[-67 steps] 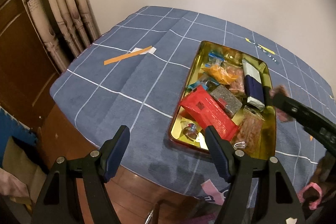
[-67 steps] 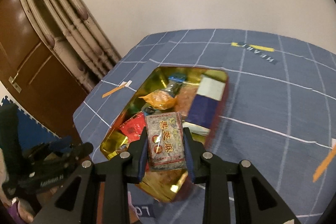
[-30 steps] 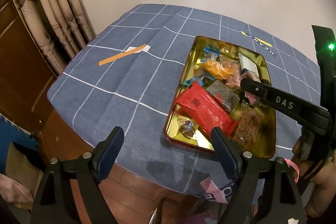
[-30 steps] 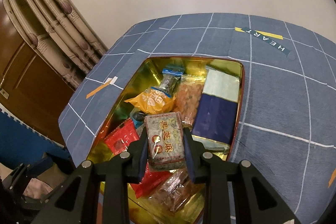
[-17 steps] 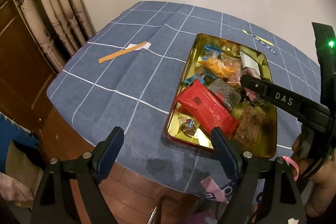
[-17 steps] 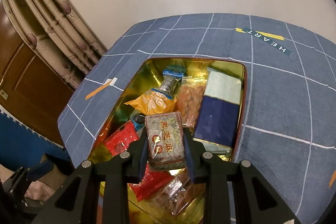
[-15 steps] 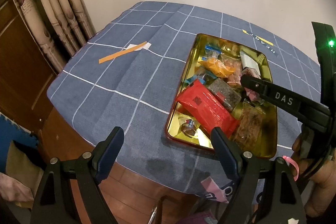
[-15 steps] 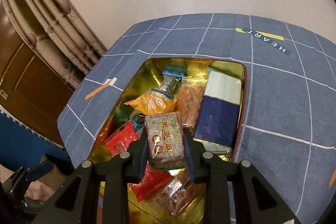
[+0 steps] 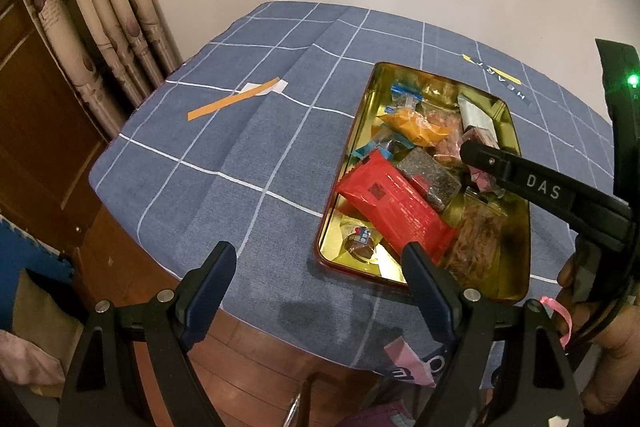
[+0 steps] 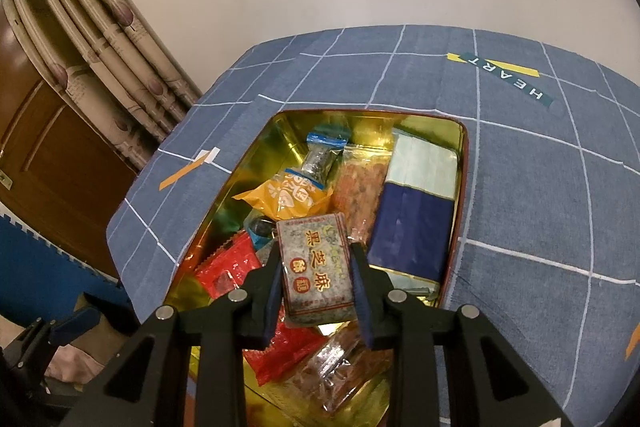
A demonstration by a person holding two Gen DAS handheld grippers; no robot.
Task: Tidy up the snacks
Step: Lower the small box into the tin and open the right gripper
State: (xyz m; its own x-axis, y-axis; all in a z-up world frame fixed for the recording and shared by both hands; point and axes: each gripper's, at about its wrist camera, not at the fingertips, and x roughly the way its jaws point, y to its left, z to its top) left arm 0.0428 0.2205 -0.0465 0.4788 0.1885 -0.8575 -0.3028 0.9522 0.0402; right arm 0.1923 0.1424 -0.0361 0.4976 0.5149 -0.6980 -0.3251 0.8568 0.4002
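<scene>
- The right gripper angles down over the gold tin, its two fingers clamped on the long sides of a grey sesame-brittle packet held above the other snacks.
- From the left wrist view, the right gripper's black arm reaches in from the right across the tin, with a hand wrapped round its handle at the lower right.
- The left gripper tilts steeply down near the table's front edge, jaws wide apart with nothing between them; its right finger overlaps the tin's near corner in the picture.
- In the tin lie a red packet, an orange bag, a blue-and-pale box and clear bags.
- The tin sits on a blue checked tablecloth, with an orange strip lying to its left.
</scene>
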